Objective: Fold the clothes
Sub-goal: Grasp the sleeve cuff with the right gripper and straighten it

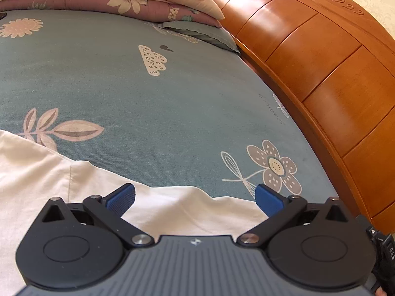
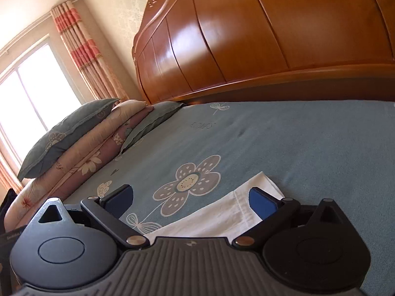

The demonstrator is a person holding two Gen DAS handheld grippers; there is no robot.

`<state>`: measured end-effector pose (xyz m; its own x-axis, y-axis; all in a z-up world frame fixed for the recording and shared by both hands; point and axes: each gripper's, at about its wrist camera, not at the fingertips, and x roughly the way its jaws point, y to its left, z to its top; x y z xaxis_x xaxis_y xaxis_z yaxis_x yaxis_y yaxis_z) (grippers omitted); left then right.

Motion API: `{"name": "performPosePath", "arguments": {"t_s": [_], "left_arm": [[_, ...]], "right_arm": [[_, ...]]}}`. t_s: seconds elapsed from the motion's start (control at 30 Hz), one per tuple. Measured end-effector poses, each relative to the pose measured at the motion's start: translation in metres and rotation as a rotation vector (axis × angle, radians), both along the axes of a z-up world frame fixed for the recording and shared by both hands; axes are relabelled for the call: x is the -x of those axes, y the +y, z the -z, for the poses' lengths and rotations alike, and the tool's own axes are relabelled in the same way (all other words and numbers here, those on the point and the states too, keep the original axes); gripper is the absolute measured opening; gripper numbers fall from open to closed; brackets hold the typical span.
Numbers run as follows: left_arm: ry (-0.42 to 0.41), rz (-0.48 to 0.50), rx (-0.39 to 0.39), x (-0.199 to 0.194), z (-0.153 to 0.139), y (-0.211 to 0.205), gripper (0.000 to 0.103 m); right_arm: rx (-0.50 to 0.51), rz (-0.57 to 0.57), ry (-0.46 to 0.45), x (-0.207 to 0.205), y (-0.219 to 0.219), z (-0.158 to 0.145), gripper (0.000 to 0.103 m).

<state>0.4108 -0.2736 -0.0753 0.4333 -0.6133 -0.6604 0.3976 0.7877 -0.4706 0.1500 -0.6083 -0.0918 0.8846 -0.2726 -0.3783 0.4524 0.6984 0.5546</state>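
White cloth, a garment, is lying spread on the bed sheet directly under and ahead of the left gripper. That gripper is hanging over the garment with its jaws standing wide apart and nothing between them. Its blue pads are showing on either side, the left one over the cloth and the right one over the cloth's edge, where the white fabric is giving way to the sheet. A seam is running down through the garment to the left of the left pad.

The right gripper is likewise spreading its jaws fully and is gripping nothing. Between and under its fingers a narrower part of the same white garment is lying flat, its hemmed end reaching just past the right finger. The left finger is sitting over bare sheet, beside a printed flower.

Ahead of both tools the blue-grey sheet with its flower pattern is stretching away to a wooden headboard. Far ahead and to the left of the right gripper, folded quilts and pillows are stacked near a window with striped curtains.
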Motion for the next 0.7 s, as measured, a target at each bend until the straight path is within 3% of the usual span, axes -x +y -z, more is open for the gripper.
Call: {"name": "performPosePath", "arguments": {"t_s": [0.23,0.3,0.43,0.47,0.5,0.53,0.7], "left_arm": [[-0.03,0.043,-0.031,0.02,-0.001,-0.003,0.102],[-0.036,0.051,-0.037,0.021,-0.001,-0.005,0.102],[-0.032,0.06,-0.038,0.021,0.002,-0.009,0.102],[-0.033,0.061,-0.036,0.021,0.002,-0.009,0.102],[-0.033,0.062,-0.034,0.021,0.003,-0.01,0.102],[-0.033,0.063,-0.031,0.021,0.003,-0.01,0.102],[-0.03,0.052,-0.015,0.019,0.005,-0.007,0.102]], "right_arm": [[-0.413,0.041,-0.048,0.021,-0.079,0.051,0.087],[-0.465,0.014,-0.058,0.016,-0.084,0.062,0.074],[-0.434,0.0,-0.023,-0.006,-0.083,0.072,0.053],[-0.424,0.008,-0.006,-0.01,-0.082,0.074,0.04],[-0.42,0.021,0.014,-0.012,-0.081,0.075,0.015],[-0.417,0.034,0.033,-0.013,-0.079,0.077,0.008],[-0.355,0.078,0.052,-0.005,-0.071,0.065,0.007]]}}
